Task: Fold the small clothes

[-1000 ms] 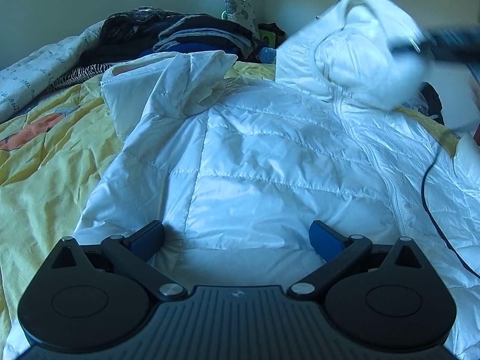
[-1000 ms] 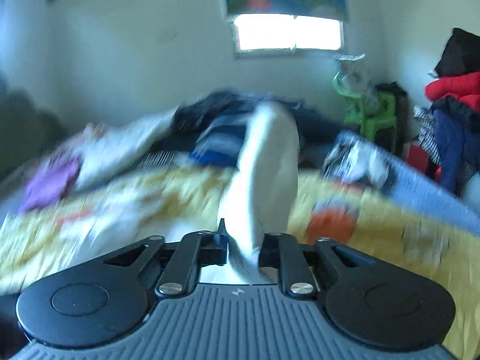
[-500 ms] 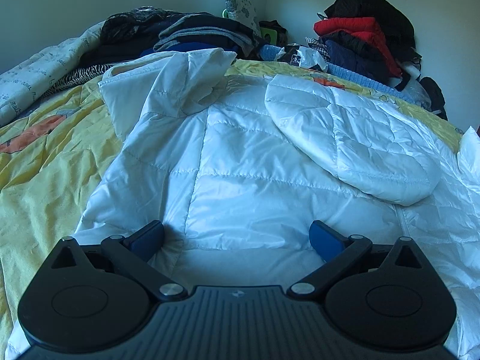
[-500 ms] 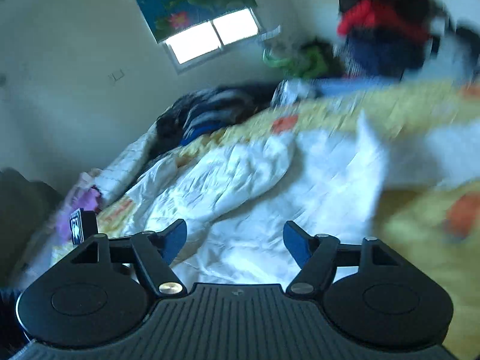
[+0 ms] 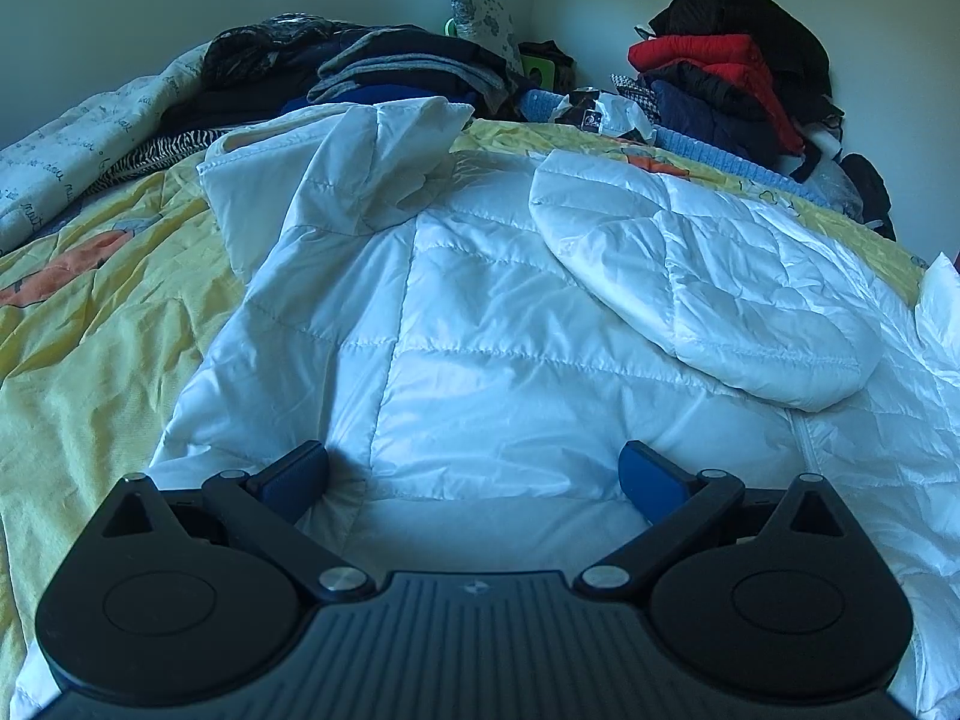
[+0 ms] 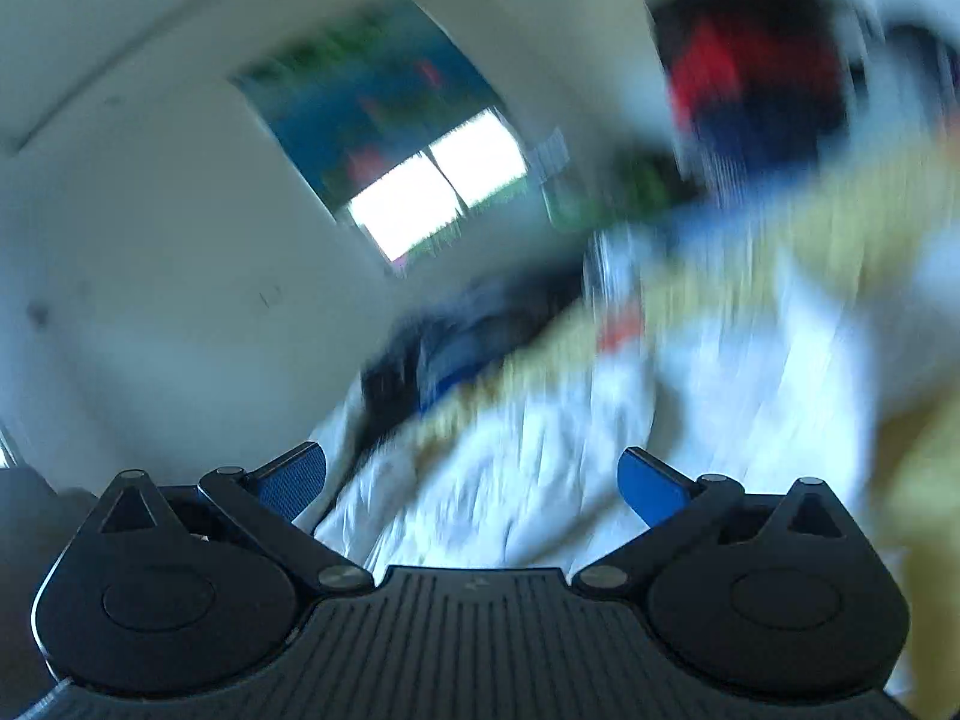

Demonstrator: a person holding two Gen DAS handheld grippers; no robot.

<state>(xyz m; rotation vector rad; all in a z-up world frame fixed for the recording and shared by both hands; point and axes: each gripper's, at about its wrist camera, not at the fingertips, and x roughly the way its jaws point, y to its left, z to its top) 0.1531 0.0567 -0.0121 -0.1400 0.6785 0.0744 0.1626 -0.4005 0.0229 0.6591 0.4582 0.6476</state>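
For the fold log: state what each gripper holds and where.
Nothing is held. The left gripper stands open over the white jacket; the right gripper, jaws just opened, is empty.

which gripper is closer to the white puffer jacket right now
Left. The left gripper sits open right on the white puffer jacket; the right gripper is open, off it.
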